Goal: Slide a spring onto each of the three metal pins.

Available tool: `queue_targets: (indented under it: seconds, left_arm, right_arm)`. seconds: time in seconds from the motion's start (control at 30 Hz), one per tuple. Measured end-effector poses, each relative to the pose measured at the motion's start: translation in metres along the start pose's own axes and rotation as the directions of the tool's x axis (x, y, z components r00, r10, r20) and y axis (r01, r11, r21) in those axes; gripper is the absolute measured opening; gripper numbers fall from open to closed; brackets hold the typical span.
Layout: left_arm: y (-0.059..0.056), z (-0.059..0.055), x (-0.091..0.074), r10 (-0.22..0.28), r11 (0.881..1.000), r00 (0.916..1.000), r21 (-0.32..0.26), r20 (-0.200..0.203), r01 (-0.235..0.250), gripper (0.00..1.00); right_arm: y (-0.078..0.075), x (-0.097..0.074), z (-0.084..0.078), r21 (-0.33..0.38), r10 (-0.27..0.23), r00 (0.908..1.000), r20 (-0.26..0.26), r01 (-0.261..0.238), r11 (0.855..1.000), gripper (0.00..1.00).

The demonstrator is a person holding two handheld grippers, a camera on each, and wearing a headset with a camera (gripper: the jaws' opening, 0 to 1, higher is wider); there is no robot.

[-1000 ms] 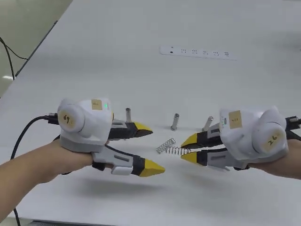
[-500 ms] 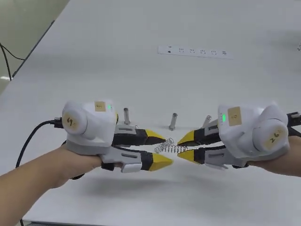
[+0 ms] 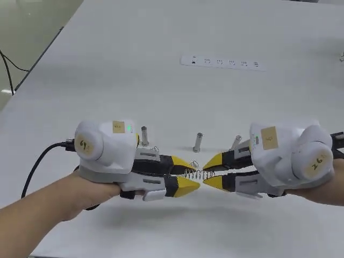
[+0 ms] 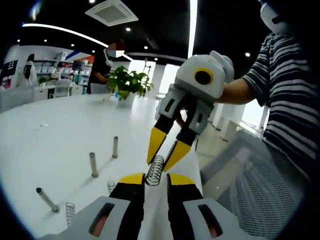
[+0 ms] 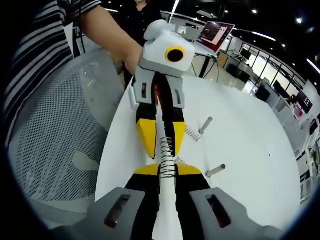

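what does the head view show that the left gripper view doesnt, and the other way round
Head view's extras: the white power strip far across the table, and the black cable trailing from the left gripper.
Left gripper view's extras: a potted plant, the person's striped shirt beyond the right gripper, and a mesh chair.
Shared: both grippers meeting tip to tip on one spring, with three metal pins on the table.

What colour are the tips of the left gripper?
Yellow: the left gripper has yellow tips on black and grey jaws, shown best in the head view.
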State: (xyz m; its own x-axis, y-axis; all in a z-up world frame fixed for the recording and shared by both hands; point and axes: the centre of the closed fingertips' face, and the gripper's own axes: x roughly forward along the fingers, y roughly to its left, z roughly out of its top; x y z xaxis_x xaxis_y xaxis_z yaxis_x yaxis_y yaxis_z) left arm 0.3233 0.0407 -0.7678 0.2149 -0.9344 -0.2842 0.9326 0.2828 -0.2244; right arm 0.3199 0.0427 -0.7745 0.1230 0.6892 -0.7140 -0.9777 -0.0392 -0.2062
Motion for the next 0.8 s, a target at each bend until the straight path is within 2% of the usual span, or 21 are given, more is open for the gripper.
queue_targets:
  seconds: [0.33,0.8]
  left_arm:
    - [0.0002,0.0006,0.0014,0.001,1.000,1.0000,0.003,0.000,-0.001,0.04]
    - [-0.0081,0.0024,0.0037,-0.023,1.000,0.9997,0.009,0.004,0.023,0.03]
  right_arm:
    - [0.0026,-0.0019,-0.0003,-0.009,0.006,0.9999,-0.010,-0.006,1.000,0.08]
    - [0.0062,-0.0056,-0.0002,-0.014,0.005,0.9999,-0.012,-0.005,1.000,0.08]
